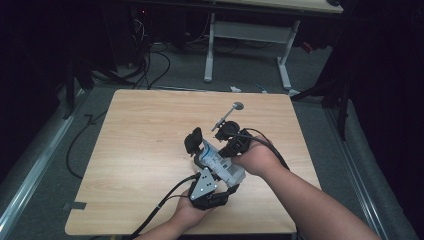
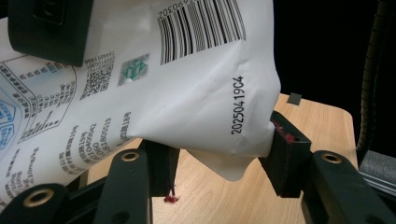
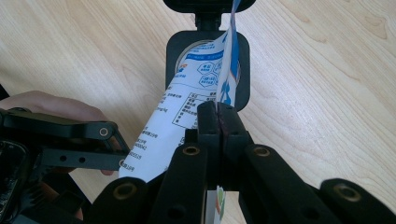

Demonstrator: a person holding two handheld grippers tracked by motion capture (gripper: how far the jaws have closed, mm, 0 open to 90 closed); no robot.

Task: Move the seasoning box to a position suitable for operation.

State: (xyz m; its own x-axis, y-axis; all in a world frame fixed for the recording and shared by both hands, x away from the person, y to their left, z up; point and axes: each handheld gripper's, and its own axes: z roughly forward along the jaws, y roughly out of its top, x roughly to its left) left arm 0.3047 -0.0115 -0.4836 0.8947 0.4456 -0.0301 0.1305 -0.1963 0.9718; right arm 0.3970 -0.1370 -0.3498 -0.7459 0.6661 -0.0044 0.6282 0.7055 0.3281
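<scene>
A white pouch (image 1: 220, 164) with blue print and a barcode hangs tilted between both grippers above the table. My left gripper (image 1: 227, 184) is shut on its lower end; in the left gripper view the pouch (image 2: 187, 93) is pinched between the jaws of the left gripper (image 2: 222, 156). My right gripper (image 3: 217, 116) is shut on the pouch's thin upper edge (image 3: 224, 79). In the high view the right gripper (image 1: 216, 150) sits just right of a black box (image 1: 194, 141). The pouch's top end points at the box's round opening (image 3: 187, 58), and its lid stands open.
A metal rod with a round flat end (image 1: 231, 113) lies on the wooden table (image 1: 140, 150) behind the grippers. Cables trail from both grippers toward the near edge. A second table's legs (image 1: 209, 50) stand on the floor beyond.
</scene>
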